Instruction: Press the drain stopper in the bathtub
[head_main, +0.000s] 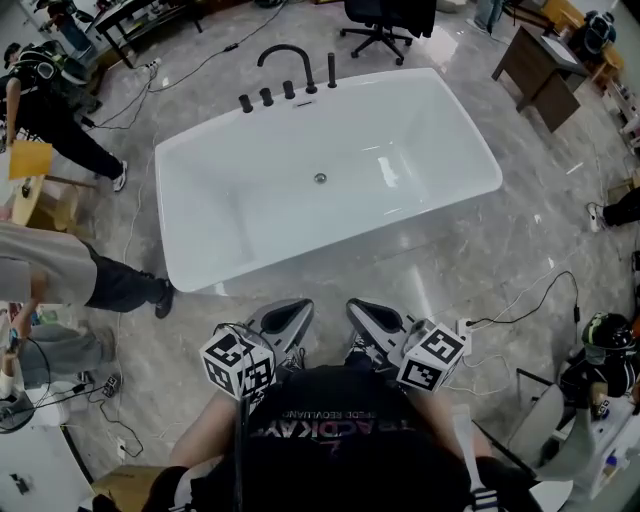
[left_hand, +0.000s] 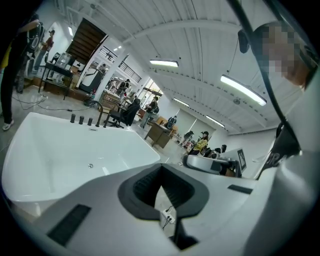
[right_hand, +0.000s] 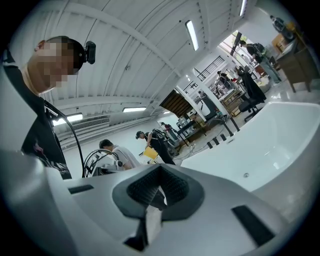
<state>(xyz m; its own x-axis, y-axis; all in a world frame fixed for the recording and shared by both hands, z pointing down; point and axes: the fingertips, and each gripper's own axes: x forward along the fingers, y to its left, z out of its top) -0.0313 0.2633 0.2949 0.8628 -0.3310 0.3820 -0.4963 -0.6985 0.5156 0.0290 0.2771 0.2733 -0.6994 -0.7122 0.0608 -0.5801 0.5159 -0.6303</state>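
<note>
A white bathtub stands on the grey floor ahead of me. Its small round metal drain stopper sits in the middle of the tub bottom. The stopper shows far off in the left gripper view, and the stopper likewise in the right gripper view. My left gripper and right gripper are held close to my body, short of the tub's near rim, side by side. Both point toward the tub, shut and holding nothing. The left gripper and right gripper have their pads together.
A black faucet with several knobs stands on the tub's far rim. People stand at the left and right edges. An office chair and a desk lie beyond the tub. Cables and a power strip lie on the floor.
</note>
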